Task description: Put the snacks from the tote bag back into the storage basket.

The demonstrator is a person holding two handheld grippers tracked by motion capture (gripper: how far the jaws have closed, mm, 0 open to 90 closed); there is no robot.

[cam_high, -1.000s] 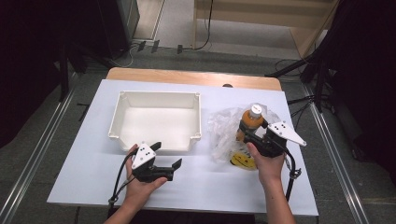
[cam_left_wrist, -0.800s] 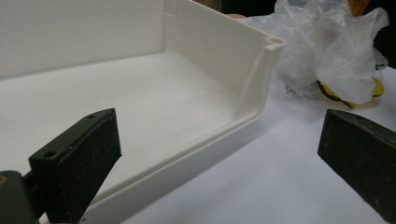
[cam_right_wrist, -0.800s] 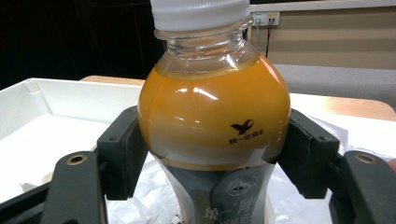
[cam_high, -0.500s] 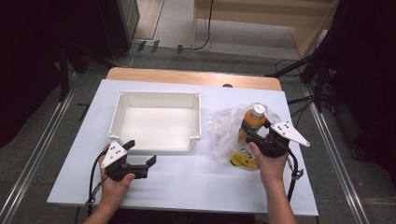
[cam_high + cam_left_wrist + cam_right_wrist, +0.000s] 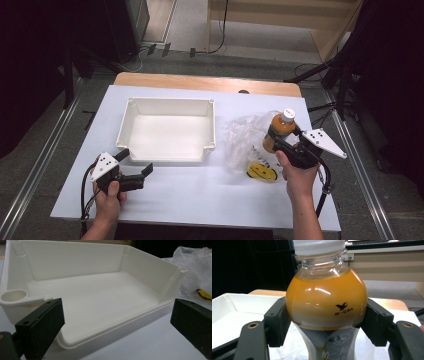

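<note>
Round-shouldered clear plastic bottle of orange juice (image 5: 325,307) clamped between right gripper (image 5: 284,145) jaws, left gripper (image 5: 134,168) jaws wide, smooth white rectangular plastic bin (image 5: 100,297), crinkled clear plastic bag (image 5: 246,137), matte white surface (image 5: 200,190).

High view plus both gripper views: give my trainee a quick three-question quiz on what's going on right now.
1. True or false: the white tray has a bottle lying in it.
2. Which gripper holds the orange juice bottle? A) left gripper B) right gripper C) neither
3. Fill in: the left gripper hovers with its fingers ____, by the tray's near left corner.

Key
1. False: the tray is empty.
2. B: in the right gripper view the right gripper has its fingers pressed on both sides of the upright bottle, beside the crumpled clear plastic bag.
3. open
</note>
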